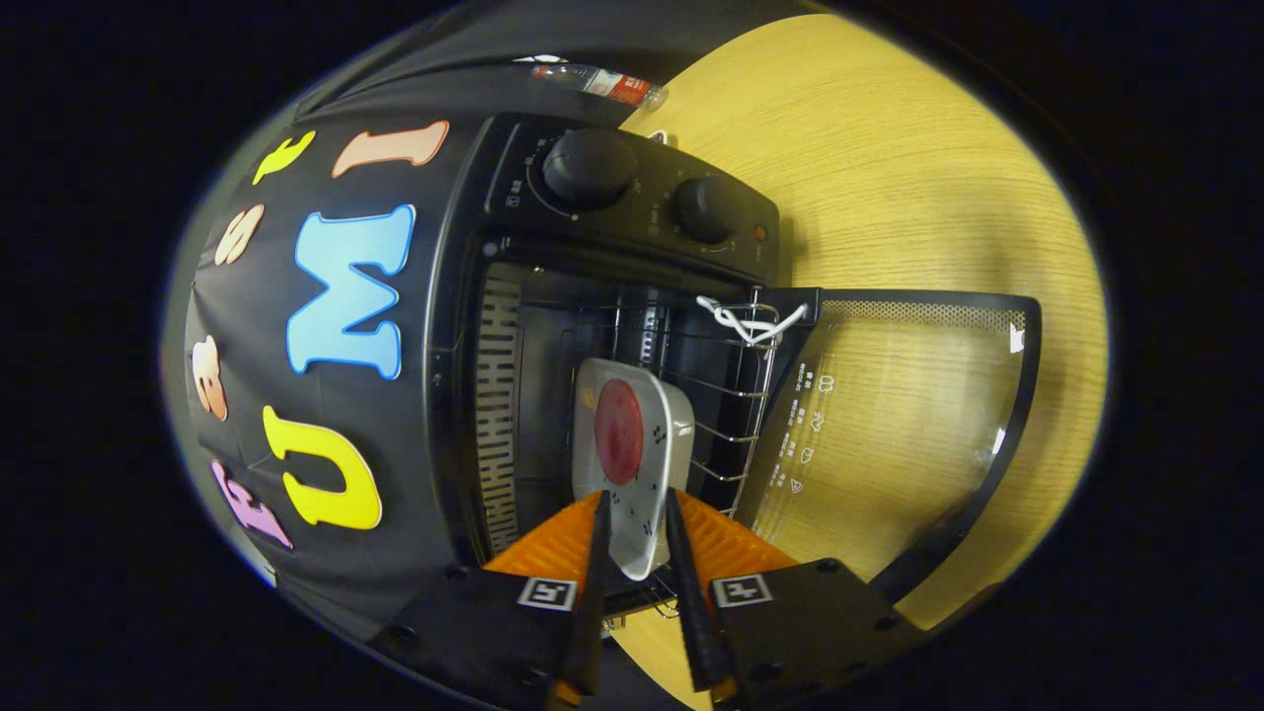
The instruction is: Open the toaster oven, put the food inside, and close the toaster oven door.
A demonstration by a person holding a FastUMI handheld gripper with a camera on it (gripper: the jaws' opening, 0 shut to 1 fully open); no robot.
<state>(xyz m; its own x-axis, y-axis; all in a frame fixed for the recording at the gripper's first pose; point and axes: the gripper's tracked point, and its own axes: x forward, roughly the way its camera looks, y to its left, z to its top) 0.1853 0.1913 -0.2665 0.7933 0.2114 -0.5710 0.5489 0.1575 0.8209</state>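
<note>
The view is rolled on its side. A black toaster oven point(632, 212) with two knobs stands open, its glass door point(889, 415) folded flat out over the table. A white plate point(647, 464) carrying a round red piece of food point(619, 432) sits in the oven's mouth, over the wire rack point(736, 395). My gripper point(637, 502) is shut on the plate's near rim, one finger on each face of it. The rest of the plate reaches ahead of the fingertips into the cavity.
A white cord point(748, 321) is tied at the door's hinge corner by the rack. The oven stands on a light wooden table point(889, 168). A plastic bottle point(602, 81) lies behind the oven, against the black cloth wall.
</note>
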